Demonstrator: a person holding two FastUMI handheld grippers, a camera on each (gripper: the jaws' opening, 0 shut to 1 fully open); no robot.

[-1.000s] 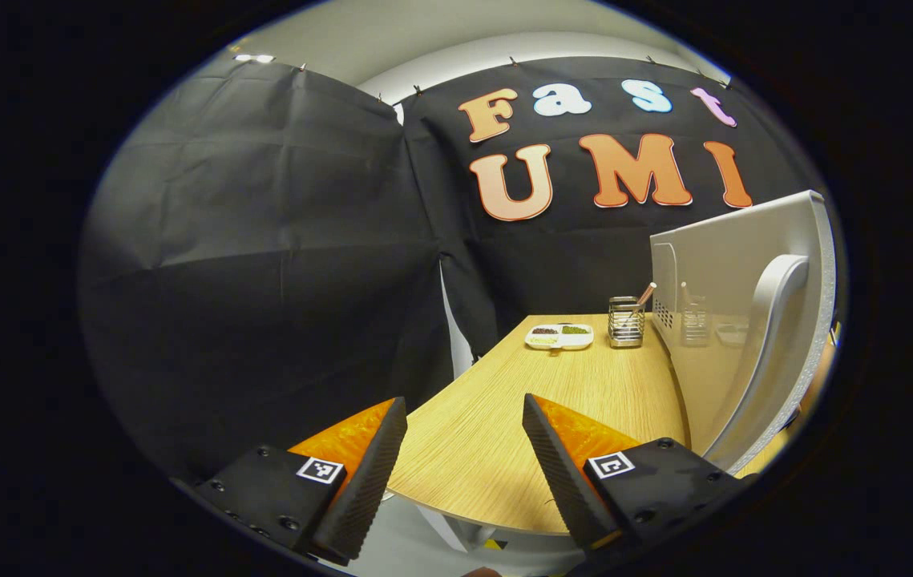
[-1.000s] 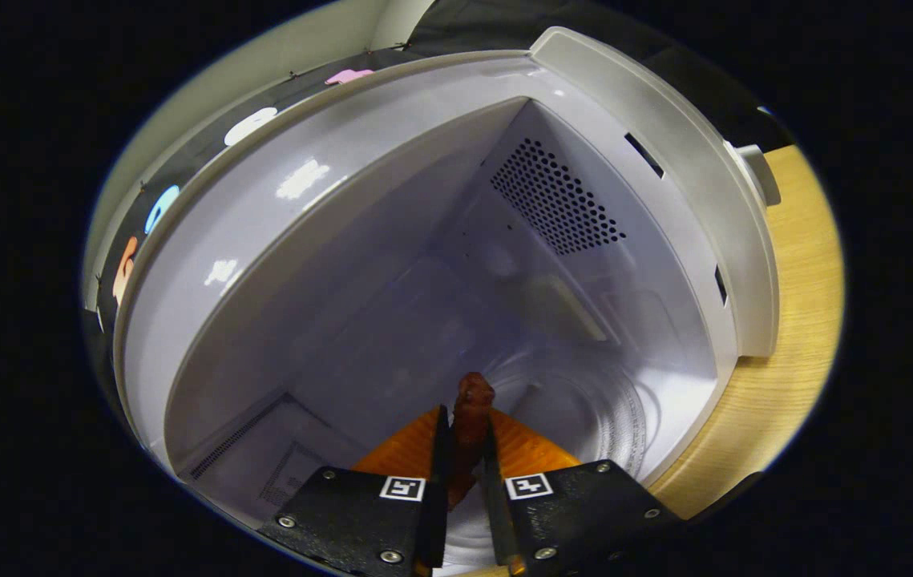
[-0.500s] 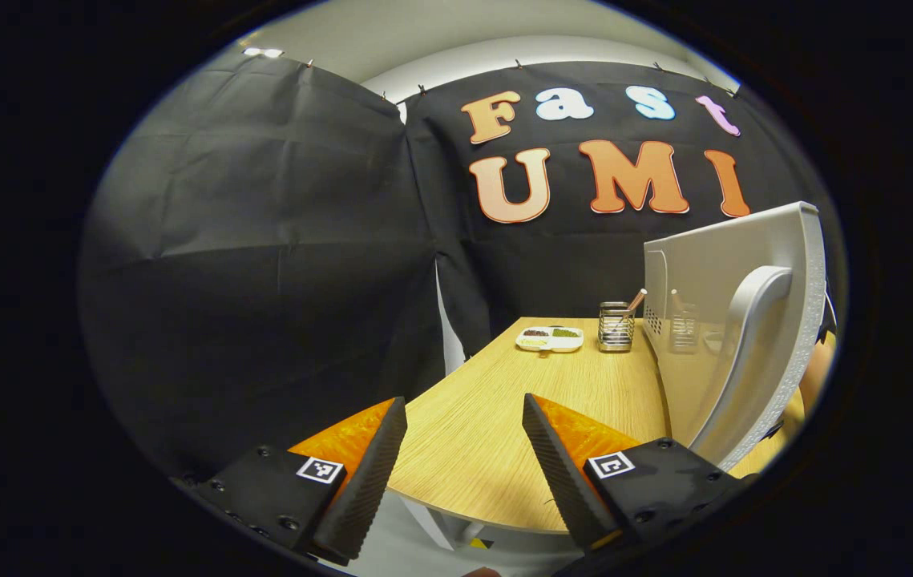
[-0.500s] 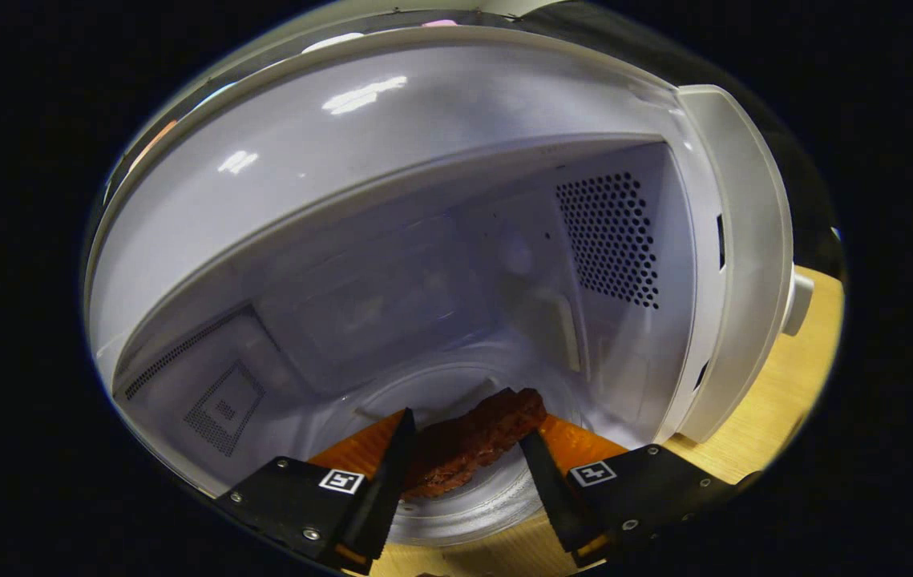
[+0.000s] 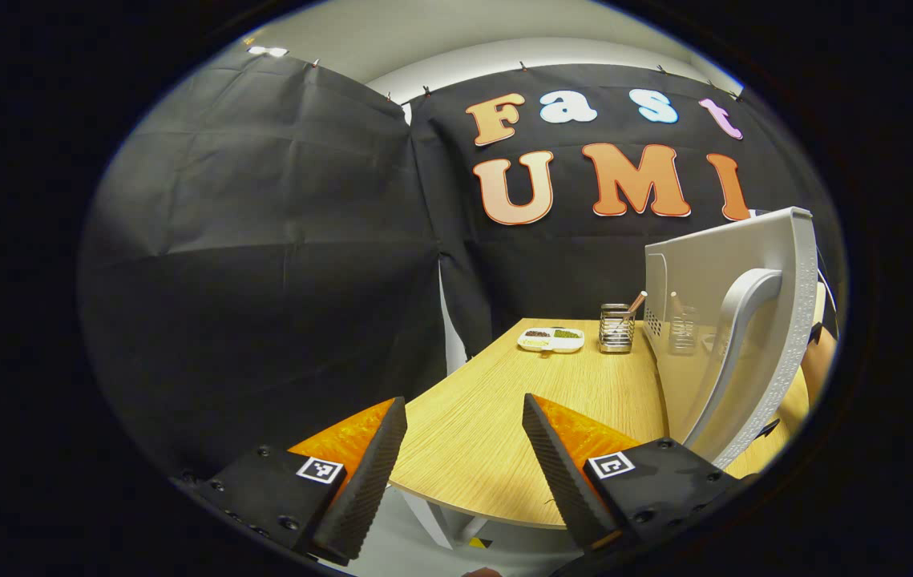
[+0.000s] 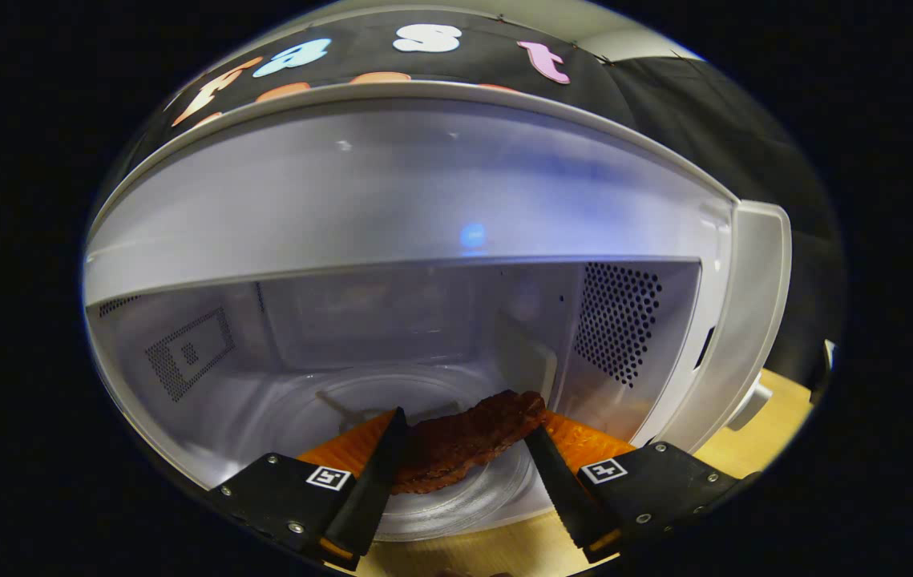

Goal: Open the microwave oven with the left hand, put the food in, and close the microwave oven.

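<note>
In the right gripper view, the white microwave [image 6: 745, 320] stands open and I look into its cavity. A brown slab of food [image 6: 456, 450] lies flat on the glass turntable [image 6: 464, 505]. My right gripper [image 6: 466, 423] is open, one finger on each side of the food, at the cavity's mouth. In the left gripper view, the microwave's door [image 5: 696, 272] stands swung out at the right, its curved handle [image 5: 733, 353] towards me. My left gripper [image 5: 463, 401] is open and holds nothing, over the wooden table's [image 5: 504, 433] near edge, left of the door.
A white divided dish [image 5: 551, 339] and a wire utensil holder [image 5: 616, 327] stand at the table's far end beside the microwave. Black cloth walls close in the left and back. The table's front edge curves just beyond my left fingers.
My right gripper, shut on the upright food a second ago, has opened and rolled level; the food now lies flat on the turntable. The right gripper has drawn back a little. The left gripper has barely shifted.
</note>
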